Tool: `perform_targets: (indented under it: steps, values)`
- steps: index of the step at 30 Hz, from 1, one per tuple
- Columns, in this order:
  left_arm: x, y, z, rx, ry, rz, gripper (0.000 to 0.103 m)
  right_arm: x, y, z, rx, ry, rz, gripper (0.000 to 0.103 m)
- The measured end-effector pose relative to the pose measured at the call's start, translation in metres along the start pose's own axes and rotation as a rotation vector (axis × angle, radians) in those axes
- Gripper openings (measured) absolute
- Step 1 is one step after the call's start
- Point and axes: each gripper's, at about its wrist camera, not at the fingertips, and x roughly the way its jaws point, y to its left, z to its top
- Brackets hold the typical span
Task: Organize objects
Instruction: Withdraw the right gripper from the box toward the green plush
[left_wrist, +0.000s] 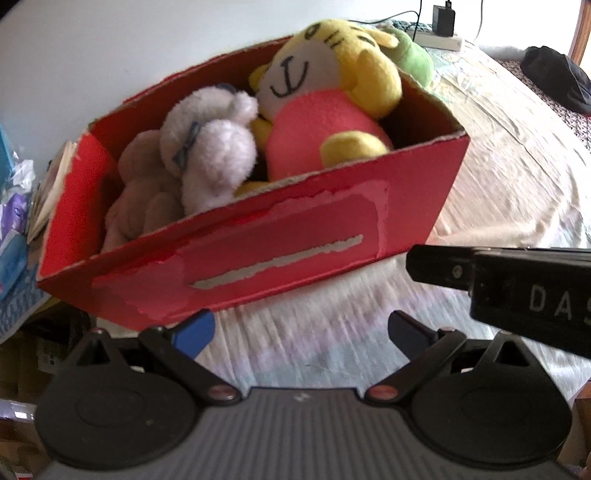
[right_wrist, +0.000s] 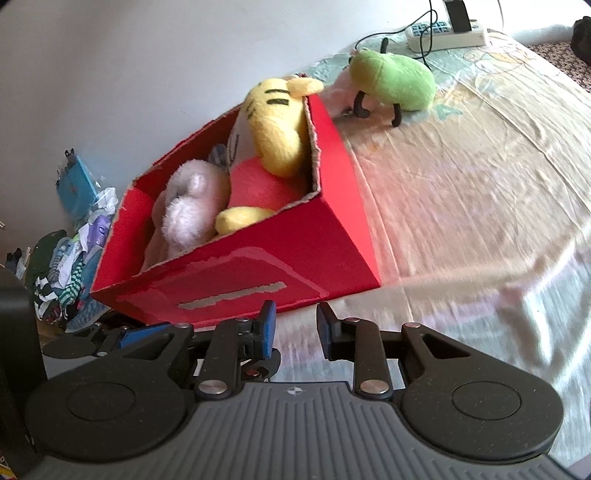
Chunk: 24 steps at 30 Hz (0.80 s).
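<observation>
A red cardboard box stands on the bed sheet. It holds a yellow tiger plush with a pink body, a white plush and a beige plush. A green plush lies on the sheet beyond the box's far corner, outside it. My left gripper is open and empty just in front of the box's near wall. My right gripper hovers by the same wall with a narrow gap between its fingers and nothing in it.
A pale wrinkled sheet stretches to the right of the box. At the far edge lies a power strip with cables. Clothes and packets are piled left of the box. A dark bag sits at the far right.
</observation>
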Motion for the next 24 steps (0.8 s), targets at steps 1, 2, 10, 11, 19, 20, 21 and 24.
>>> perform_targets:
  steps: [1,2,10,11,19,20,21,24]
  values:
    - [0.002,0.000,0.000,0.000,0.007,-0.005,0.100,0.000,-0.001,0.000,0.002,0.001,-0.002,0.027]
    - [0.004,0.000,0.001,-0.001,0.014,-0.009,0.100,0.001,-0.002,0.001,0.005,0.003,-0.005,0.027]
    - [0.015,-0.007,0.003,0.011,0.044,-0.028,0.100,0.004,-0.011,0.002,0.014,0.013,-0.051,0.027]
    - [0.017,-0.008,0.004,0.012,0.046,-0.030,0.100,0.004,-0.013,0.002,0.017,0.012,-0.060,0.027]
    - [0.029,-0.021,0.010,0.005,0.091,-0.033,0.100,0.004,-0.037,0.005,0.035,0.028,-0.095,0.027]
    - [0.029,-0.023,0.010,-0.002,0.095,-0.032,0.100,0.005,-0.039,0.006,0.030,0.036,-0.089,0.027]
    - [0.029,-0.026,0.012,-0.012,0.097,-0.026,0.100,0.005,-0.041,0.008,0.021,0.043,-0.084,0.027]
    - [0.025,-0.034,0.016,-0.030,0.097,-0.009,0.100,0.005,-0.048,0.015,0.001,0.060,-0.062,0.027]
